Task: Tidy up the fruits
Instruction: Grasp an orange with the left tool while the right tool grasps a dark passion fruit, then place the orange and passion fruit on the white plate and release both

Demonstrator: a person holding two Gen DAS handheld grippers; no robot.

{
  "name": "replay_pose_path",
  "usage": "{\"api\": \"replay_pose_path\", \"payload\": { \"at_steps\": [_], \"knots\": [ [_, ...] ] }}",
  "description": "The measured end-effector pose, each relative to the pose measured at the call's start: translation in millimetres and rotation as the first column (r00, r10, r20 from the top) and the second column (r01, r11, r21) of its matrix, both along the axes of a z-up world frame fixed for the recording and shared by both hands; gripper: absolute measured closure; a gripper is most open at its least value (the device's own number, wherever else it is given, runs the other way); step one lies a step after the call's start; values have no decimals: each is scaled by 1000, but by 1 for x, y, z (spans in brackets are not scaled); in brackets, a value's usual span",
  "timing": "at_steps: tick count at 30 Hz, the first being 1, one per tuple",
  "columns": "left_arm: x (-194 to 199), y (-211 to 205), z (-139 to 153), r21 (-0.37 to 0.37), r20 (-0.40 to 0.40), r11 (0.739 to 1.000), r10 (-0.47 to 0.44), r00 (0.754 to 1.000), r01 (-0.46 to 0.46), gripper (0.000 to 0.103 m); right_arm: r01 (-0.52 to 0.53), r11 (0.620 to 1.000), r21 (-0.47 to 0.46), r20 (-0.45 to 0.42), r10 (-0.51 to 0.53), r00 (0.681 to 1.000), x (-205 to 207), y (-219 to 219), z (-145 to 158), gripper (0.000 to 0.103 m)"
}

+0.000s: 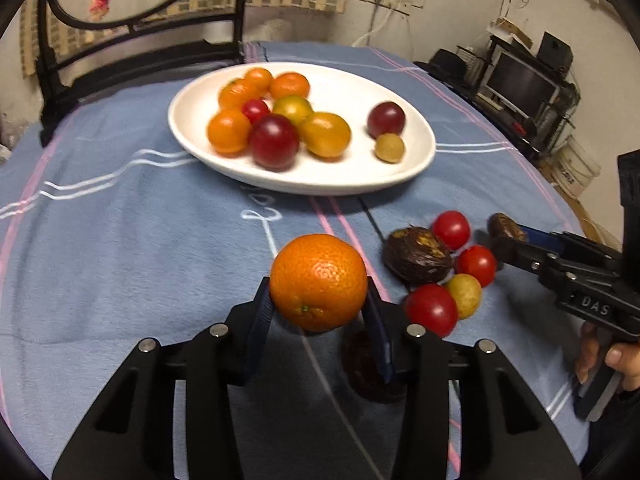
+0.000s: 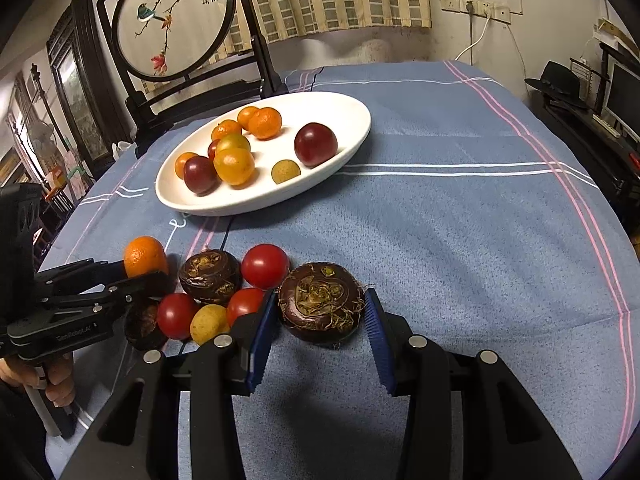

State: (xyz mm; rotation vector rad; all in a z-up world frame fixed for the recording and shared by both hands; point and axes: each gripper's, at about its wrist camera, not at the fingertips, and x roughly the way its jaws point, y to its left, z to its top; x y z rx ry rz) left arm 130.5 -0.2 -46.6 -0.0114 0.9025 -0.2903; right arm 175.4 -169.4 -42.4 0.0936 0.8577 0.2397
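While gripped, mandarin sits between jaws.

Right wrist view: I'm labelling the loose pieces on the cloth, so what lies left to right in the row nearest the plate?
Orange in the left claw → dark water chestnut → red tomato → larger water chestnut in the right claw.
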Motion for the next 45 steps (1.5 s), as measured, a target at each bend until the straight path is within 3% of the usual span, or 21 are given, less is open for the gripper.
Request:
{"api": "replay_pose_path", "payload": {
  "at_steps": [7,16,21,31,33,34,36,45],
  "knots": [
    [-6,10,25,-35,63,998,47,997,-45,60,28,999,30,92,-31,995,-6,-2,25,59],
    [28,12,73,-50,109,997,62,992,-57,60,-88,996,-24,191,91,977,25,48,80,59],
    [73,18,81,-55,94,989,140,986,-135,60,-95,995,-11,146,96,985,62,66,69,59],
    [134,23,46,-45,18,979,199,980,-198,59,-82,996,40,17,81,997,100,75,21,58],
    [138,23,41,-58,-3,975,215,977,-215,56,-78,995,67,19,77,997,101,73,19,50],
    [137,24,41,-76,0,972,223,975,-223,47,-71,995,73,27,69,997,100,71,20,41],
    [132,25,45,-87,28,966,247,969,-244,38,-80,994,80,32,78,996,97,68,23,40],
    [81,23,64,-82,87,973,222,971,-215,29,-46,991,125,51,40,998,80,40,37,40]
  ]
}}
